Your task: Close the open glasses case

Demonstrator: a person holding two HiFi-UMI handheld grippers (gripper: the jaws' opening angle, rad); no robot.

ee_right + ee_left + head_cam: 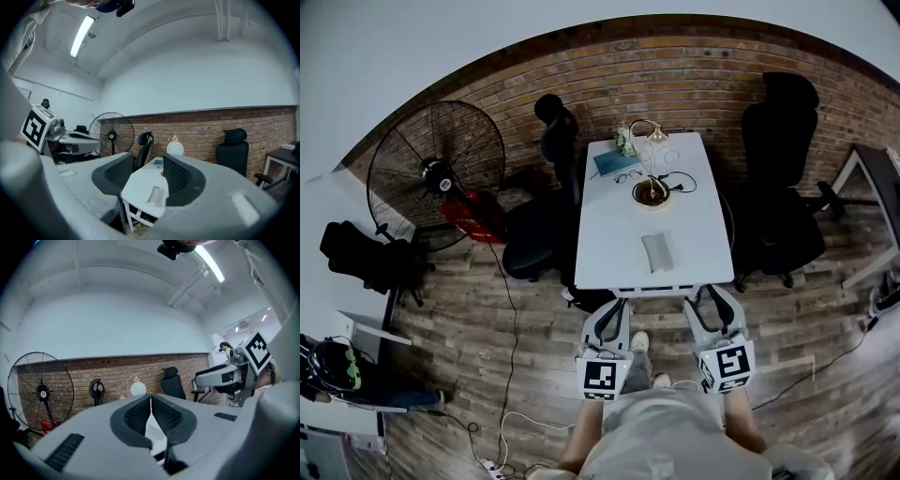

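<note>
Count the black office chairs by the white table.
2. One black office chair stands at the left side of the white table. The other stands at its right side. More could be outside the frame.

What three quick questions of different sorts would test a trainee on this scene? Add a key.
1. True or false: the left tool is shut with nothing in it, and the right tool is open.
2. Where is the glasses case? A in the left tool; B on the white table; C in the right tool.
3. Fill in: in the head view the big fan stands to the table's ____.
Key: 1 true; 2 B; 3 left.
</note>
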